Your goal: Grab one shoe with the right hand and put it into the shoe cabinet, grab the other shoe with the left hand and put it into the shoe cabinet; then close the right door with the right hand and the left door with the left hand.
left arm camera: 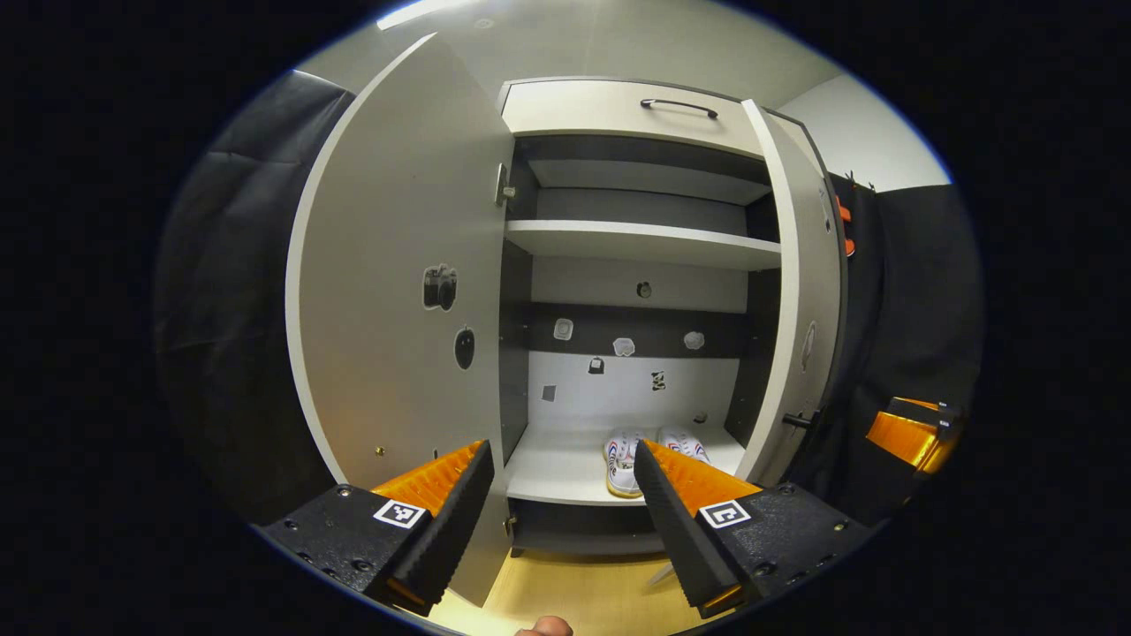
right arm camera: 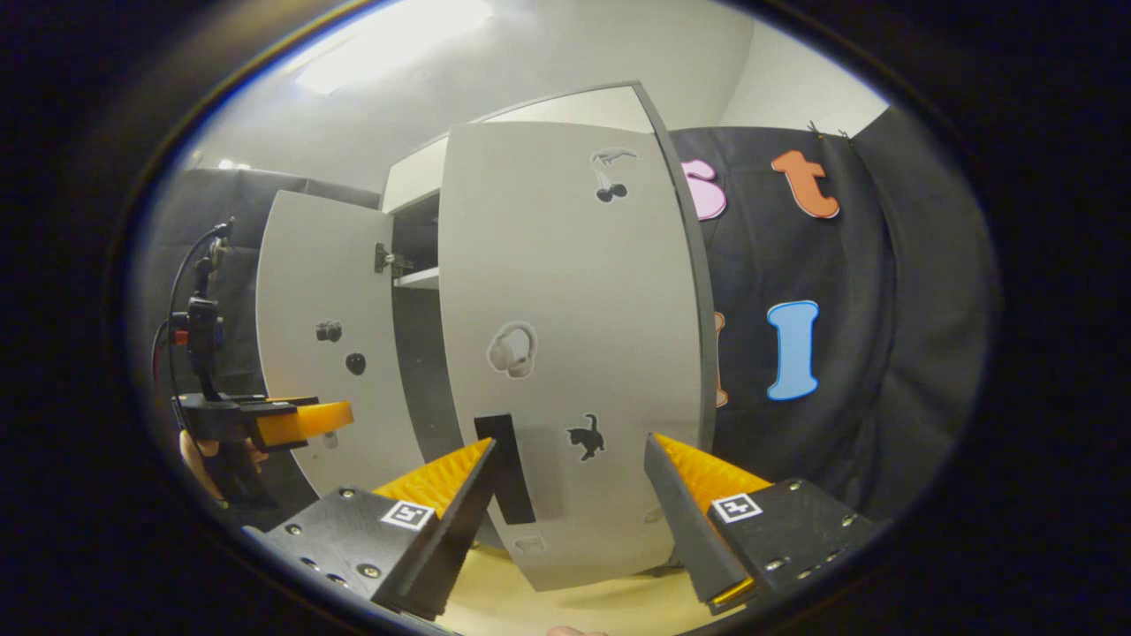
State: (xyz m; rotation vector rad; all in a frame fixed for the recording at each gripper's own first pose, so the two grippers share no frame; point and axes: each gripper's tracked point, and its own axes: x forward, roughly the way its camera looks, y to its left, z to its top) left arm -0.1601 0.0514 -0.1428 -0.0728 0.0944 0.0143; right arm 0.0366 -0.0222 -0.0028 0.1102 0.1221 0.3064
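Observation:
Two white shoes (left arm camera: 624, 461) (left arm camera: 686, 442) lie side by side on the bottom shelf (left arm camera: 557, 473) of the shoe cabinet (left arm camera: 618, 106). Both doors stand open: the left door (left arm camera: 398, 291) swung wide, the right door (left arm camera: 795, 300) seen edge-on. My left gripper (left arm camera: 561, 446) is open and holds nothing, a little in front of the bottom shelf. In the right gripper view, my right gripper (right arm camera: 570, 442) is open close to the outer face of the right door (right arm camera: 565, 336), with its black handle (right arm camera: 507, 473) just right of the left finger. The left gripper (right arm camera: 274, 422) appears farther left, held by a hand.
An upper shelf (left arm camera: 641, 240) and a drawer with a handle (left arm camera: 679, 106) sit above the shoes. Small stickers dot the doors and back wall. Black cloth hangs on both sides. The floor (left arm camera: 583, 592) is light wood. The right gripper (left arm camera: 910, 435) shows beyond the right door's edge.

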